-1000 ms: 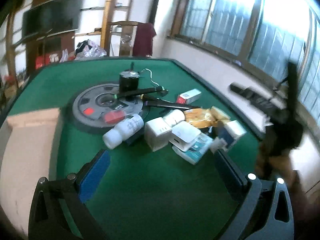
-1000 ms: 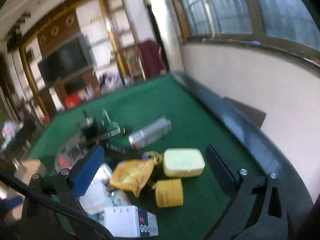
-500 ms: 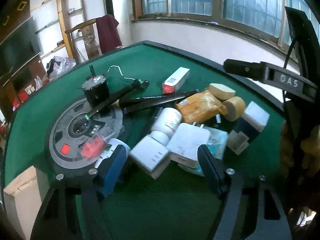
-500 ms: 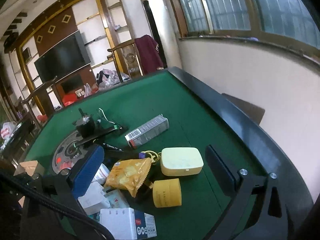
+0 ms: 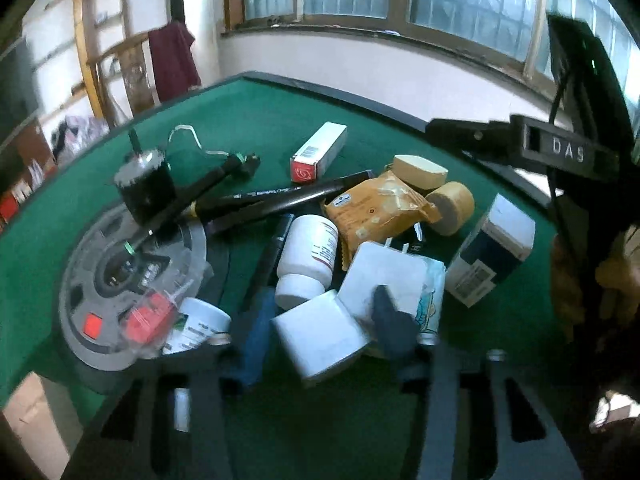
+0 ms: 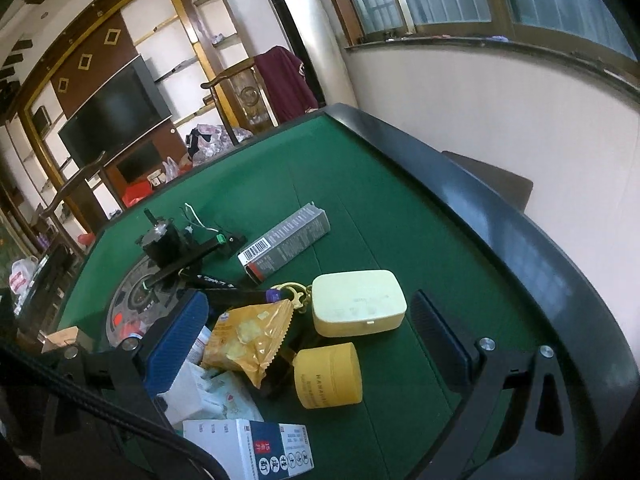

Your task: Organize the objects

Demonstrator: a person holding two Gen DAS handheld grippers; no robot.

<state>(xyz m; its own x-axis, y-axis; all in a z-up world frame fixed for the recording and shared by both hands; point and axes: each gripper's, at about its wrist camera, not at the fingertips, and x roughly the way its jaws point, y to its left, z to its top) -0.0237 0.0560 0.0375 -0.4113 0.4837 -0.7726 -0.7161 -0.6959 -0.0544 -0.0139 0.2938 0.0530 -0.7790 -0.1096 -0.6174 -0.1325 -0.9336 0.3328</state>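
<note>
The left gripper (image 5: 320,332) straddles a white cube-shaped box (image 5: 320,338) at the near edge of a heap on the green table (image 5: 280,120); its jaws have just been closing, the blue finger (image 5: 256,340) at the box's nine o'clock and the dark finger (image 5: 394,326) at its three o'clock, close against its sides, though the blur hides whether the pads press on it yet. The box looks like light, stiff card that could dent under a hard squeeze, so its two flat opposite sides are the best place to take hold. From it, a white pill bottle (image 5: 308,252) lies at twelve o'clock, a second white box (image 5: 384,280) at one o'clock, and a blue-and-white carton (image 5: 492,252) at two o'clock. The right gripper (image 6: 316,344) hangs wide open with nothing held, a yellow round tin (image 6: 328,376) and a crinkly yellow snack packet (image 6: 248,340) lying between its fingers. The packet would be soft and slippery, the tin rigid but apt to roll. A pale yellow case (image 6: 356,304) sits at the tin's twelve o'clock. Counted: two white boxes, two white bottles, one tin, one packet, one case, one carton, and one long grey carton (image 6: 284,240) beyond.
</note>
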